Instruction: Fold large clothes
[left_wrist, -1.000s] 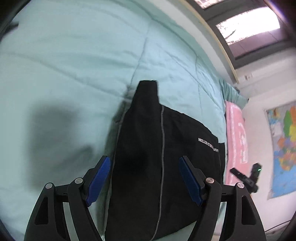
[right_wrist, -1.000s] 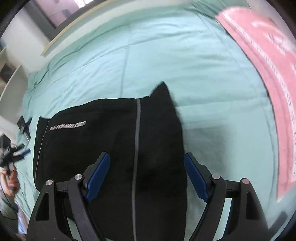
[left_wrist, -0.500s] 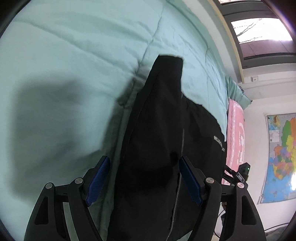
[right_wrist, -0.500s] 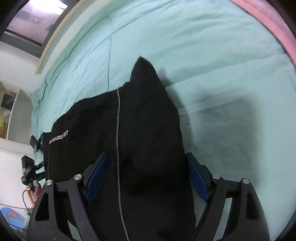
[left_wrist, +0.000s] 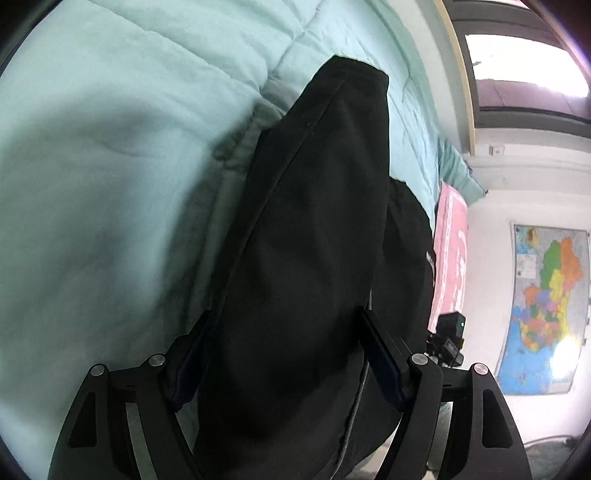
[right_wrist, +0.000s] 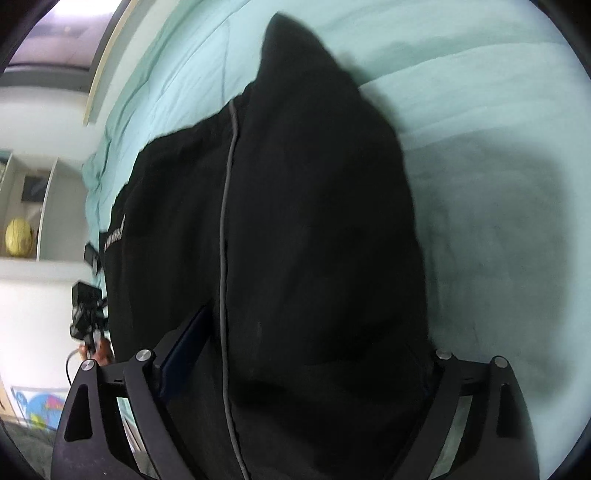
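A black garment (left_wrist: 314, 221) with a grey seam stripe (right_wrist: 225, 221) and small white lettering lies folded on a mint-green quilt (left_wrist: 110, 184). One pointed end of it reaches away from me in both views. My left gripper (left_wrist: 288, 358) sits low over the near end with its jaws wide apart. Fabric bulges between the blue pads (left_wrist: 382, 362), but no squeeze shows. My right gripper (right_wrist: 306, 362) straddles the same garment (right_wrist: 314, 203) and its jaws are opening. Its left pad (right_wrist: 184, 350) shows, while fabric hides the right one.
A pink cloth (left_wrist: 450, 251) lies on the bed past the garment. A wall map (left_wrist: 546, 314) hangs beyond it. In the right wrist view, a hand (right_wrist: 99, 347) holds the other black gripper. A shelf with a yellow object (right_wrist: 18, 236) stands at the left.
Both grippers have come down close onto the black garment, which now fills the space between their fingers. The right jaws stand wider than before.
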